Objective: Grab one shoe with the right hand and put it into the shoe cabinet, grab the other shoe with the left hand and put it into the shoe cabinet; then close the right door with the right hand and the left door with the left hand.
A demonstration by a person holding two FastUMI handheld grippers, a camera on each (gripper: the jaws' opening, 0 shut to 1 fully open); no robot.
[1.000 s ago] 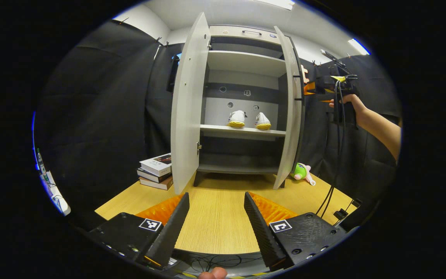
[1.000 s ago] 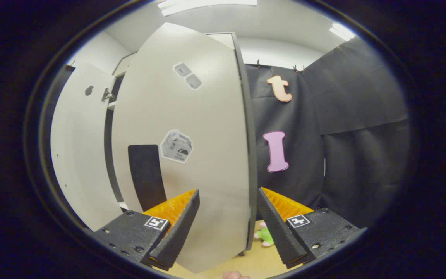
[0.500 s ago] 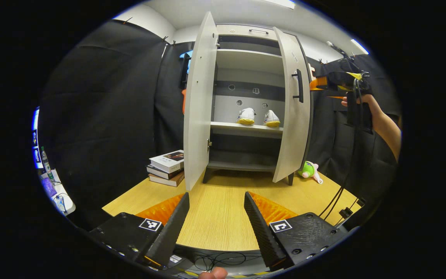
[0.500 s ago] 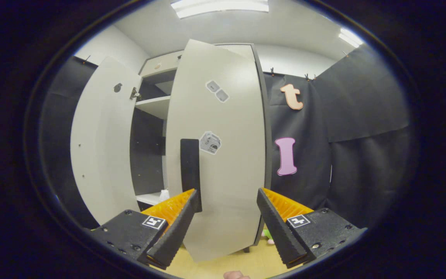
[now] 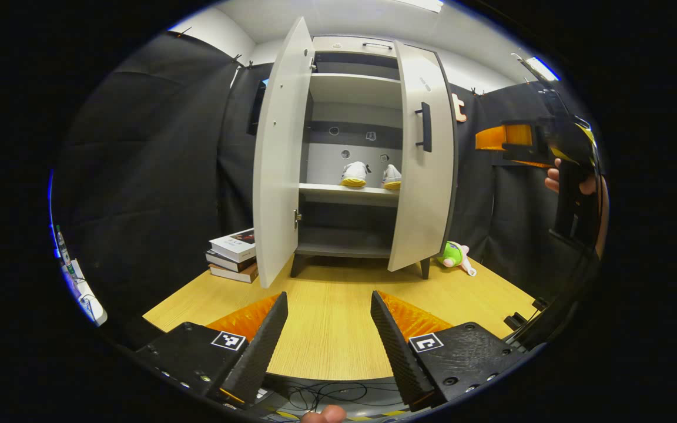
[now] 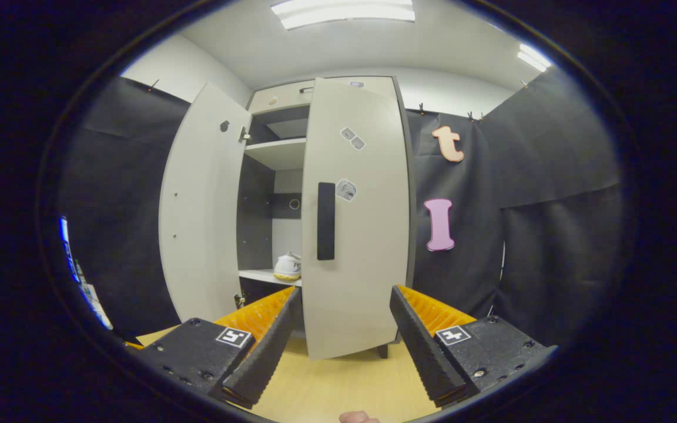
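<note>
**Both shoes shelved, doors not yet shut**

While your left gripper (image 5: 329, 329) hangs back over the wooden table (image 5: 327, 329) with its fingers spread and nothing between them, the shoe cabinet (image 5: 353, 158) stands straight ahead of it. Left door (image 5: 277, 158): swung wide, edge toward you. Right door (image 5: 424, 170): partway closed, ajar, its dark handle (image 5: 425, 126) facing you. Two shoes (image 5: 368, 175) sit side by side on the middle shelf, heels out, ahead and above your fingertips.

Your right gripper (image 6: 344, 329) is also spread and empty. Dead ahead of it, apart from the fingers, is the right door's outer face (image 6: 356, 235), the handle (image 6: 326, 220) just up and left of centre. Through the gap left of that door one shoe (image 6: 288, 267) shows on the shelf.

From the left gripper view, your right gripper (image 5: 500, 138) sits high on the right, held by a hand (image 5: 556, 179), well clear of the door. A stack of books (image 5: 233, 255) lies left of the cabinet; a green plush toy (image 5: 453, 255) lies at its right foot.
</note>
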